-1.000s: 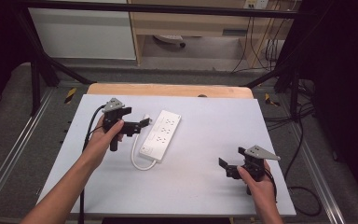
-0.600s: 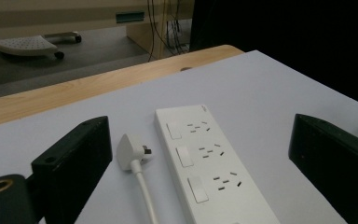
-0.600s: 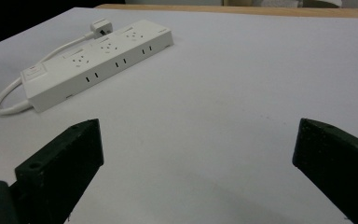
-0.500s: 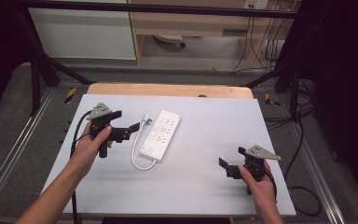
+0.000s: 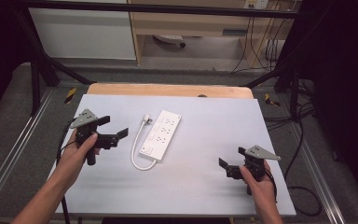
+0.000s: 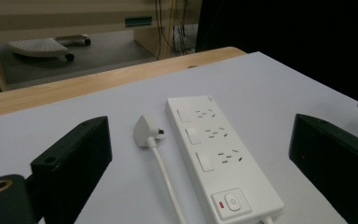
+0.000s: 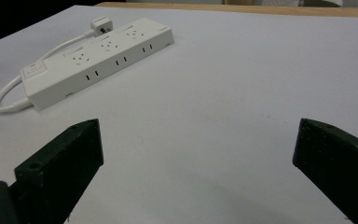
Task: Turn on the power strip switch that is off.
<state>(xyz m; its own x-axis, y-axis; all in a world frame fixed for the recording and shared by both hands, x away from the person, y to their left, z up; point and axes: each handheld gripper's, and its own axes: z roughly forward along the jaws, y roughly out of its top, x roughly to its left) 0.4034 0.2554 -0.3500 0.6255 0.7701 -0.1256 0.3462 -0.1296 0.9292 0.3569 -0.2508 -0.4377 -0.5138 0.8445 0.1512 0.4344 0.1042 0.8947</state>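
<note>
Power strip: a white power strip (image 5: 161, 135) lies flat near the middle of the worktop (image 5: 205, 186), a little toward its left edge, long axis running from the near-left toward the far edge; sockets face up, so they are open to reach from above.
Switch end: the switch (image 6: 232, 202) sits at the strip's near end, where the cable leaves the body.
Cable: a short white cable (image 5: 137, 154) loops out from the near end and runs back up along the strip's left side, just beside it; likely slack and easy to drag.
Plug: the white plug (image 5: 146, 119) lies on the worktop at the cable's far end, just left of the strip's far half, unplugged and touching nothing else.
Left gripper: the left gripper (image 5: 114, 129) is held above the worktop near its left edge, pointing right at cable and strip; jaws spread wide, nothing between them. Judged: aimed that way to take the plug or cable.
Right gripper: the right gripper (image 5: 223, 166) sits low near the near-right corner, well apart from the strip, jaws wide apart and empty; seemingly parked clear of the left hand's work.
Beyond: a wooden edge (image 5: 168, 89) borders the worktop's far side.
</note>
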